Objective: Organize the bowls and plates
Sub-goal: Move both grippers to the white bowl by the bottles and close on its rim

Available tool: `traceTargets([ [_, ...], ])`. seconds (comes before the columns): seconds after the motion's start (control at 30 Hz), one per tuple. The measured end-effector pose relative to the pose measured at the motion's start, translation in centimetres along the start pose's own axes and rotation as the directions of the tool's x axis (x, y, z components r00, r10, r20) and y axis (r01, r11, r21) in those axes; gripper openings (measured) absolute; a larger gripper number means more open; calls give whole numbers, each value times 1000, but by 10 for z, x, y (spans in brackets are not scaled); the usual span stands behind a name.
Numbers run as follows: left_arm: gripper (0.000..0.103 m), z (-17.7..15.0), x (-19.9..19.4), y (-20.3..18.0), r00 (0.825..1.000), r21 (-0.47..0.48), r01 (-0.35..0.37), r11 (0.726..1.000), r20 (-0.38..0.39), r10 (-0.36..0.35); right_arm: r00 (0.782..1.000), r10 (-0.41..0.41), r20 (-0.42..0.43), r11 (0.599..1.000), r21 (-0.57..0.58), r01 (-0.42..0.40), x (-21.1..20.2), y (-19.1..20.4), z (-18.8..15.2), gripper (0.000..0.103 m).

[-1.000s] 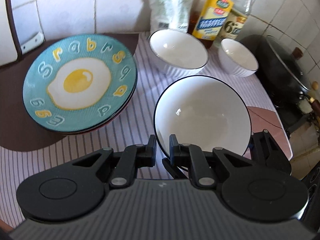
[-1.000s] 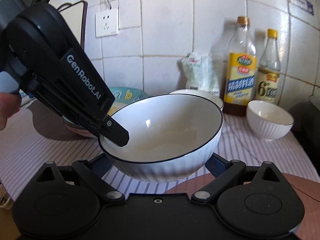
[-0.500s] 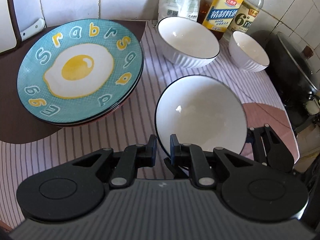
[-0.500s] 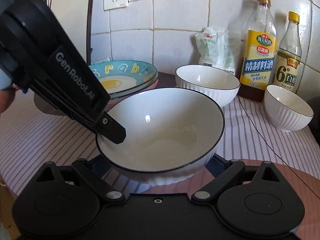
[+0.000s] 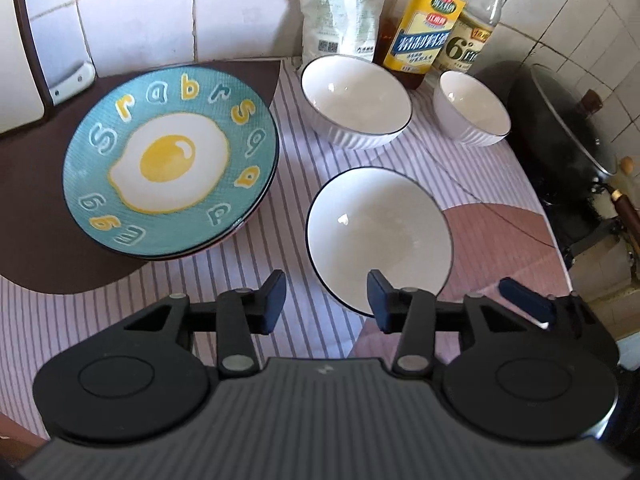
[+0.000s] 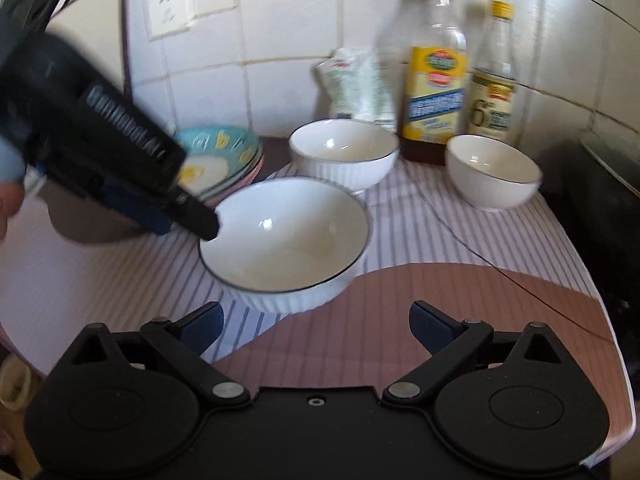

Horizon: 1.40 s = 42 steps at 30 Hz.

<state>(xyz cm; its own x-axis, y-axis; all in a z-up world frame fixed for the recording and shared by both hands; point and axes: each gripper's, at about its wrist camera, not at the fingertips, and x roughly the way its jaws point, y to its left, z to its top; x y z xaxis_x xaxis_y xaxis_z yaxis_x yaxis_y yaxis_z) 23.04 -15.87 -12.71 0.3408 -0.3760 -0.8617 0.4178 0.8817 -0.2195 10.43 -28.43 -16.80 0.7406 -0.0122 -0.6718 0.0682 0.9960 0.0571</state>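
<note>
White ribbed bowl (image 5: 379, 236) rests on the striped cloth (image 5: 168, 292) at twelve o'clock of my left gripper (image 5: 326, 300), jaws opening off its rim, right gripper (image 6: 316, 326) spread empty, likely freeing it for stacking.

Bright daylight with glints inside the bowls; the right view is perhaps motion-blurred; fisheye bends edges.

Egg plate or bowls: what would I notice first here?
Probably the teal plate with a fried egg painted on it, stacked on other plates at the left. Then the big white bowl in front on the striped cloth, with the open left gripper just before it.
</note>
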Motion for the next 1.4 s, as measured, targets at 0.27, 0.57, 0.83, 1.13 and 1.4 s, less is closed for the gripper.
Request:
traceTargets([
  [0.27, 55, 10, -35, -6, 1000, 55, -14, 998, -12, 15, 1000, -12, -4, 980, 197, 12, -34, -26, 26, 94],
  [0.57, 69, 17, -62, -11, 1000, 96, -22, 995, 13, 21, 993, 85, -80, 928, 369, -49, -45, -53, 51, 82],
  [0.83, 74, 41, -62, -12, 999, 120, -39, 992, 36, 35, 990, 133, -55, 910, 403, -100, -56, -59, 80, 82],
  [1.13, 79, 82, -36, -1, 999, 108, -33, 994, 41, 29, 972, 228, -57, 825, 542, -161, -29, -83, 108, 82],
  [1.4, 77, 116, 4, 6, 998, 113, -12, 994, 66, 5, 941, 328, -83, 707, 682, -186, 30, -111, 107, 78],
])
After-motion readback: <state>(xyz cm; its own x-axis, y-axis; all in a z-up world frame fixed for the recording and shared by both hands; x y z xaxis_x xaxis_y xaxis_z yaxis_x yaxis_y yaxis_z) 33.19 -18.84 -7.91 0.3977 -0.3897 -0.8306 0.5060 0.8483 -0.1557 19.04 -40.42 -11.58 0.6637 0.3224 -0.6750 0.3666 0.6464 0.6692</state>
